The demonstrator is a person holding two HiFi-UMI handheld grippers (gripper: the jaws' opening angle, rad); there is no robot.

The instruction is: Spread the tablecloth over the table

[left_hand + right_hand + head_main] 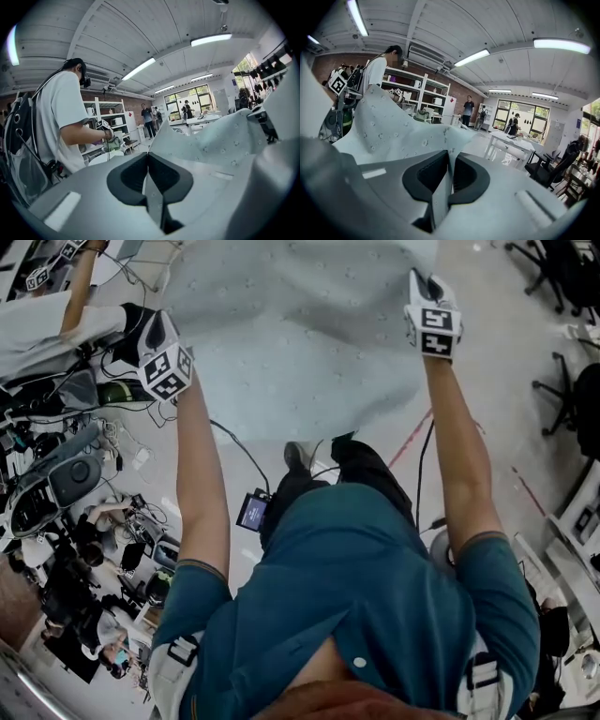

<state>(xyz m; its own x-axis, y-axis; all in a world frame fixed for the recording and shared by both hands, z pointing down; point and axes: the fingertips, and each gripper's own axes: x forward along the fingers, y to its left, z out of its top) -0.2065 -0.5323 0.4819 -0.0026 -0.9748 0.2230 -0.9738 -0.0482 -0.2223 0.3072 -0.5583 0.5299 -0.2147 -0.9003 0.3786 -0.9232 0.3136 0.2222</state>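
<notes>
A pale grey-blue tablecloth with small flower dots hangs spread in the air between both grippers. My left gripper is raised at the upper left and shut on one corner of the tablecloth; the fabric edge runs between its dark pads. My right gripper is raised at the upper right, shut on the other corner of the tablecloth, with cloth pinched between its pads. No table under the cloth shows in the head view.
A person in a white shirt stands close on the left, by shelves. Cluttered gear and cables lie at the left. Office chairs stand at the right. White tables and distant people are farther off.
</notes>
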